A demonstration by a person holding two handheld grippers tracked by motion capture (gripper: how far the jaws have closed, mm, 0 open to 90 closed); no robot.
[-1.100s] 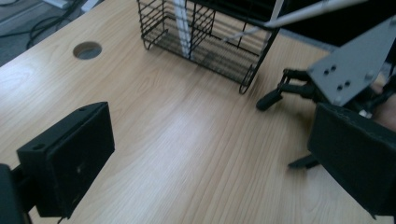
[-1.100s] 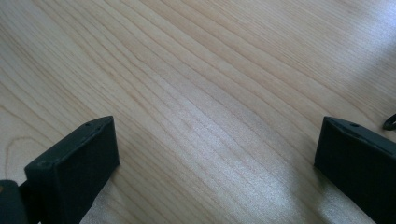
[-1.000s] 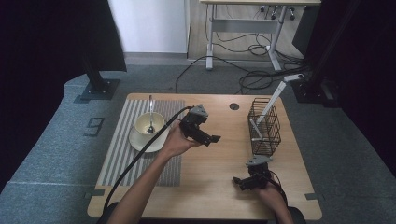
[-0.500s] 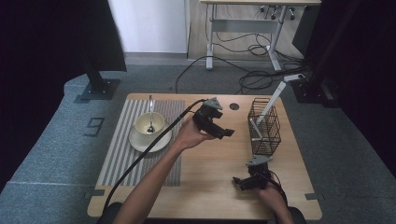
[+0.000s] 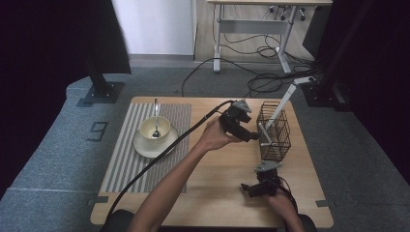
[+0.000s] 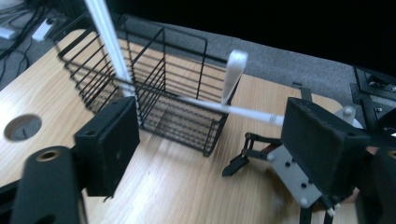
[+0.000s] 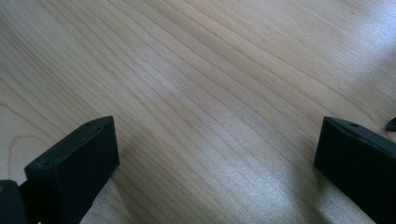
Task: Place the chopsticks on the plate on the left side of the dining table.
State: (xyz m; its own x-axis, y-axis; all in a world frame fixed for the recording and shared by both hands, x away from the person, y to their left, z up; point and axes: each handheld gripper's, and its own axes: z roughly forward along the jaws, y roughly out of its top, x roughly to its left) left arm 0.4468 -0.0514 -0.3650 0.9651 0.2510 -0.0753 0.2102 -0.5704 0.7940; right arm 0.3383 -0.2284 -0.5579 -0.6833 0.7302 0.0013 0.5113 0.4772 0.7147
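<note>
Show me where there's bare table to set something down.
Free: the wood between the striped mat and the right gripper, and the far strip near the table hole. Crowded: the right side, where the left gripper reaches at the wire basket and its white utensils; cup and saucer fill the mat's far end.
</note>
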